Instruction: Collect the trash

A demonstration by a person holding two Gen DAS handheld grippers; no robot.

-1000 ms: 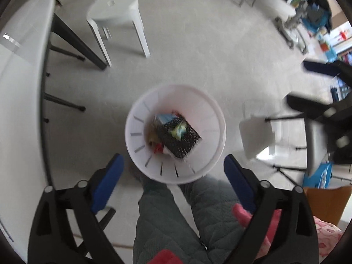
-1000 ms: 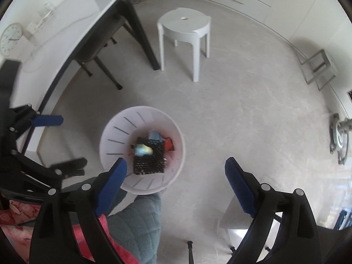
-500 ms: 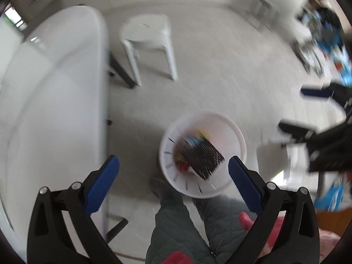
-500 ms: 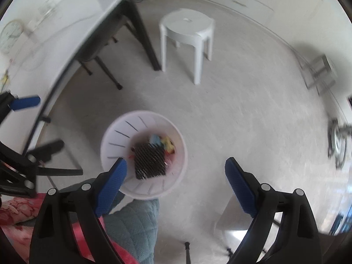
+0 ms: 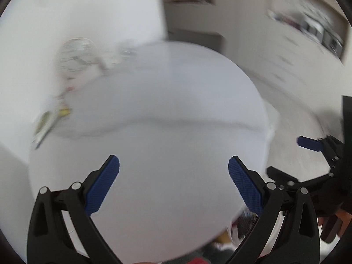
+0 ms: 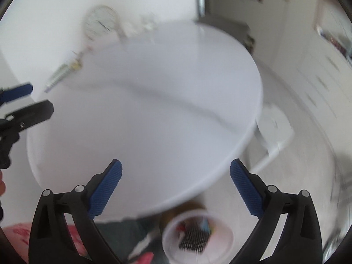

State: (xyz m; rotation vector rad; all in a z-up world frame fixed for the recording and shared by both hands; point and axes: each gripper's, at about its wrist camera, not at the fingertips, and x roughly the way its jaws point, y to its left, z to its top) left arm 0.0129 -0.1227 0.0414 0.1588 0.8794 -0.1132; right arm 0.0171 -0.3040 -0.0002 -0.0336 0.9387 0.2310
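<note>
The white trash bin (image 6: 176, 250) stands on the floor at the bottom of the right wrist view, holding a black mesh piece (image 6: 193, 239) and coloured scraps. Only a sliver of the bin (image 5: 242, 222) shows in the left wrist view. Both grippers hang over the round white table (image 5: 176, 110). My left gripper (image 5: 173, 158) is open and empty. The jaws of my right gripper (image 6: 176, 161) are opening, with nothing between them. A blurred long item with a yellow end (image 6: 63, 72) lies near the table's far left edge, seen too as the long item (image 5: 50, 118).
A round clock (image 6: 101, 22) leans at the wall behind the table (image 6: 165, 88). A white stool (image 6: 275, 125) stands on the floor past the table's right edge. The person's legs and red slippers (image 6: 143, 257) are beside the bin. Everything is motion-blurred.
Both grippers swung up and away from above the bin to over the table. The bin slid to the bottom of both views. The right jaws spread wider.
</note>
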